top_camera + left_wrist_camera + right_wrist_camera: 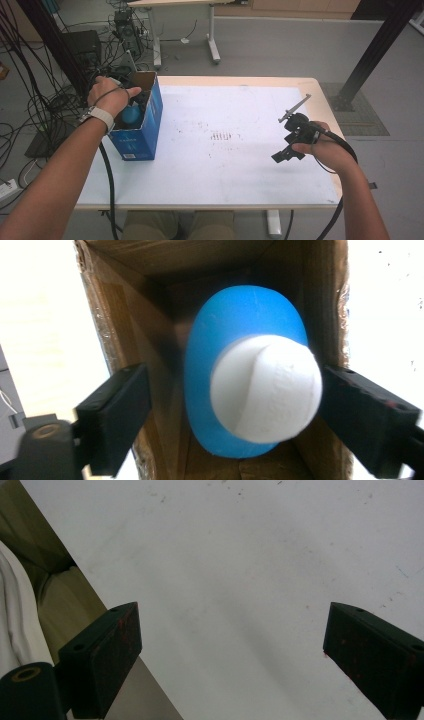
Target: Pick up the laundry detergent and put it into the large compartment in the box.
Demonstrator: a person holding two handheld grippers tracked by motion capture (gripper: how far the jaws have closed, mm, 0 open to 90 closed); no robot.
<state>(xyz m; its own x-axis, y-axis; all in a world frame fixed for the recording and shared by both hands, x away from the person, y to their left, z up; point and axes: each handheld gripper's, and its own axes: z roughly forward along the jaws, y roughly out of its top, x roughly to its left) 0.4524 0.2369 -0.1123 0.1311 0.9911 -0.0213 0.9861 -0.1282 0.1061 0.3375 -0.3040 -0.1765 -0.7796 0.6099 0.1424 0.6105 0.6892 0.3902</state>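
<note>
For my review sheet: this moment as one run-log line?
left gripper: open, over blue-and-white bottle in cardboard box | right gripper: open, empty, above table

A white-topped table (240,165) with a pale wooden rim fills the middle of the high view, its surface speckled with small dark marks near the centre, and an open blue cardboard box (142,132) stands on its left edge.

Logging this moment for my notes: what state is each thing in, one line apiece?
Blue box: upright at the table's left edge, top open.
Blue bottle: inside the box, white cap on.
Left gripper: open, jaws either side of the cap, left pad apart from it.
Right gripper: open over the table, holds nothing.
</note>
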